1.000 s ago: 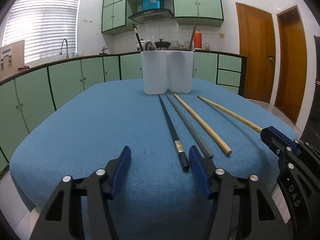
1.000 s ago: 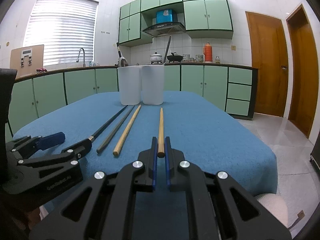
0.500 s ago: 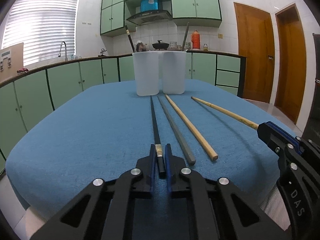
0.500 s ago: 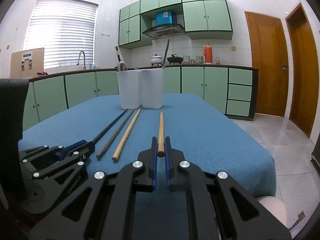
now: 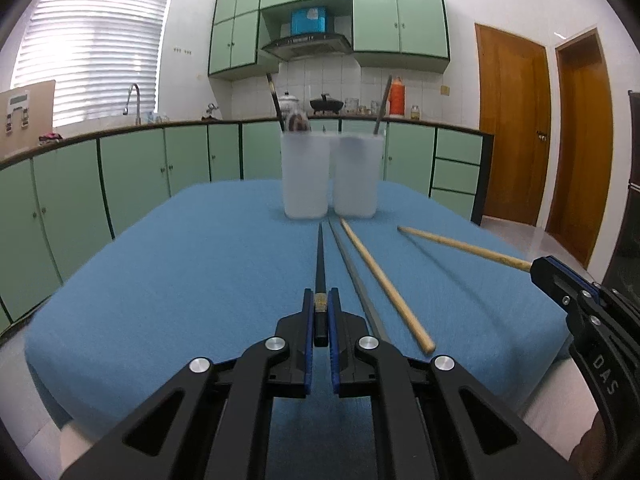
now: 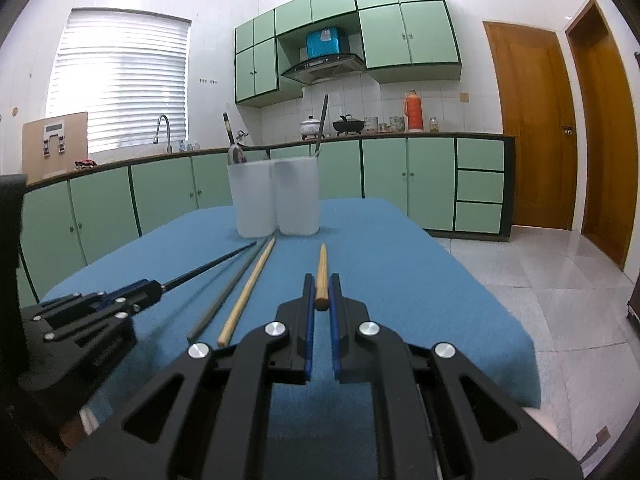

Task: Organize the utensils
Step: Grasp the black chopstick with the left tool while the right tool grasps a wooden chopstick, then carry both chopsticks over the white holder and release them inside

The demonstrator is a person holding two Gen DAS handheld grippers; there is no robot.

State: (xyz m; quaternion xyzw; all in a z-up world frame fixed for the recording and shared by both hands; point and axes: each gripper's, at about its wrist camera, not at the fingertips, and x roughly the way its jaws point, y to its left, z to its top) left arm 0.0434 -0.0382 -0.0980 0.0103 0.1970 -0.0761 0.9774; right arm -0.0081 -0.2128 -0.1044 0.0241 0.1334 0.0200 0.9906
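My left gripper is shut on the near end of a black chopstick and holds it lifted off the blue cloth. My right gripper is shut on the end of a wooden chopstick, also lifted. A grey chopstick and a second wooden chopstick lie on the cloth between them. Two white translucent cups stand side by side at the far end, each with utensils sticking out.
The table is covered with a blue cloth; its edges drop off near me and to the right. Green kitchen cabinets ring the room, and wooden doors are at the right.
My left gripper moved right and closed on the black chopstick, then lifted it. My right gripper kept its hold on the wooden chopstick and raised it off the cloth.
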